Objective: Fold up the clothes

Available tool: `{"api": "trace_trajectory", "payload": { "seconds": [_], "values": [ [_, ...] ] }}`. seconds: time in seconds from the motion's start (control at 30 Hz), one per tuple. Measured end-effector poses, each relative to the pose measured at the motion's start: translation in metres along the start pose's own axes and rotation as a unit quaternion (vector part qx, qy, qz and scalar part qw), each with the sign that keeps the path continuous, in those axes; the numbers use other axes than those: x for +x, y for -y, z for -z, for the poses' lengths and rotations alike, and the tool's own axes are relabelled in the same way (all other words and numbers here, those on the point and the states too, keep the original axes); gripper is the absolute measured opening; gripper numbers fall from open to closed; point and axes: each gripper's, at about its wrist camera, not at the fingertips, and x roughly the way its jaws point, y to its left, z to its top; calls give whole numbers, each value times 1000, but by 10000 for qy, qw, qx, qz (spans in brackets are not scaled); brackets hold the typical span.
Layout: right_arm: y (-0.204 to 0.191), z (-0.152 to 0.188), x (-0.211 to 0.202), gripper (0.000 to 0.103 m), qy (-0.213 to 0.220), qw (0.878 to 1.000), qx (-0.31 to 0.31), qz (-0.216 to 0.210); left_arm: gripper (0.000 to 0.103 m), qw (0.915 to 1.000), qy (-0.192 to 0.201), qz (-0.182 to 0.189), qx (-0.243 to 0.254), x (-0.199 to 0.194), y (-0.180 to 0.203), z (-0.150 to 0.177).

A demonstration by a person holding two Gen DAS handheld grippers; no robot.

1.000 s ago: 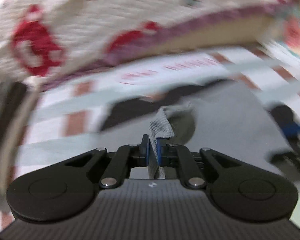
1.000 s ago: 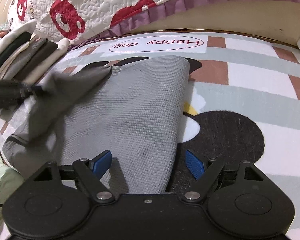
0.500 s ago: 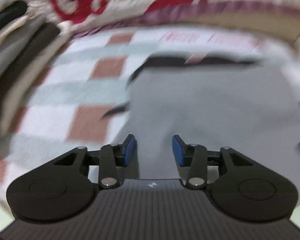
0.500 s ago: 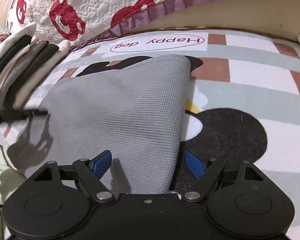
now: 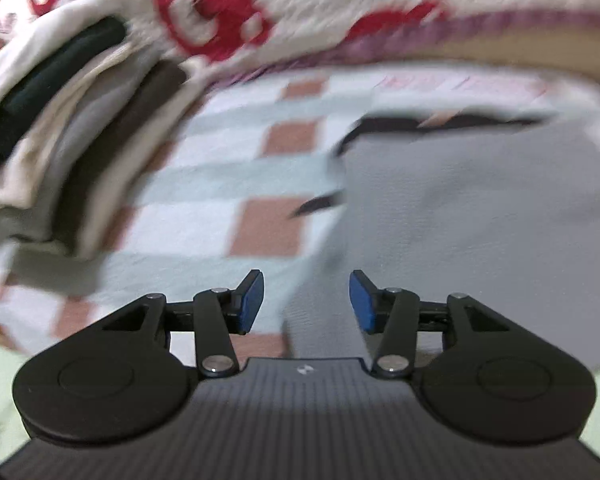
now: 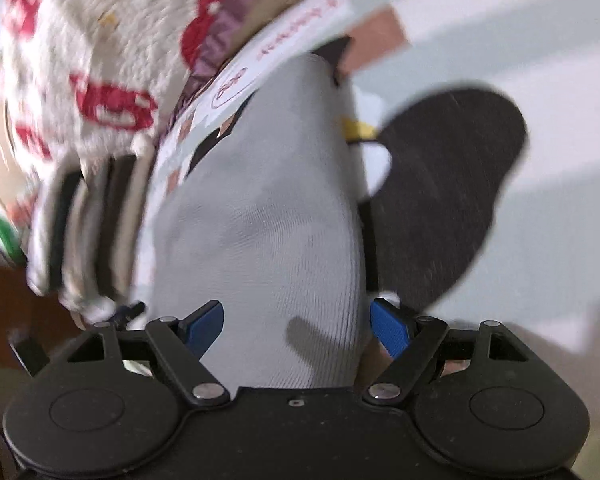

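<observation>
1. Since a second ago the left gripper (image 5: 306, 300) has let go of the grey cloth corner it pinched and swung left; the right gripper (image 6: 298, 326) has rolled, so its view now tilts.

2. Left wrist view: the picture is motion-blurred. The left gripper's jaws stand apart with nothing between them. The grey garment (image 5: 480, 220) lies flat on the checked mat (image 5: 204, 184), its left edge running just under the gap between the jaws. A stack (image 5: 72, 136) of folded clothes sits to the left against the quilt (image 5: 300, 4), apart from the garment.

3. Right wrist view: also blurred. The right gripper is released too, jaws wide, empty, hovering over the near end of the garment (image 6: 268, 220). The cloth looks doubled over, long and narrow, its right edge smooth and rounded like a fold. The stack (image 6: 92, 232) lies to its left.

4. Judgement: a fold seems just laid. To finish it well, square the layers' edges while both grippers are free, press out any bulge, then grip the near end at both corners, level, so a crosswise fold lands even. Whether more folds are needed is not settled.
</observation>
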Motion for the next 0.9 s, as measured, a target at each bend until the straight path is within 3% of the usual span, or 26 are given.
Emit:
{"api": "trace_trajectory", "payload": {
  "seconds": [0.07,0.17,0.23,0.33,0.5,0.57,0.63,0.7,0.8,0.83,0.9],
  "values": [
    [9,4,-1,84,-57,9991,374,-209,47,9984,61,569,11,-6,6,4],
    [7,11,1,84,-170,9987,409,-240,47,9924,-125,1217,157,0,15,15],
    [4,18,4,84,-260,9986,359,-282,47,9916,-417,1203,237,10,18,26],
    [3,21,4,84,-126,9989,315,-334,46,9911,-452,1250,80,14,11,36],
    [1,26,5,85,98,9988,241,-420,47,9934,-407,971,462,7,27,33],
    [1,28,5,73,187,9986,212,-455,47,9936,-195,949,587,-2,35,28],
    [0,30,5,38,276,9983,183,-489,48,9893,177,1297,639,-15,44,22],
    [0,32,5,17,366,9978,153,-524,49,9817,280,1767,655,-18,57,19],
    [2,31,1,17,495,9963,166,-689,48,9769,-51,2007,734,-2,83,20],
    [3,30,0,17,530,9956,177,-748,47,9774,-307,1942,777,6,91,22],
    [4,30,0,18,520,9962,184,-680,48,9805,-400,1728,843,12,102,26]
  ]
}}
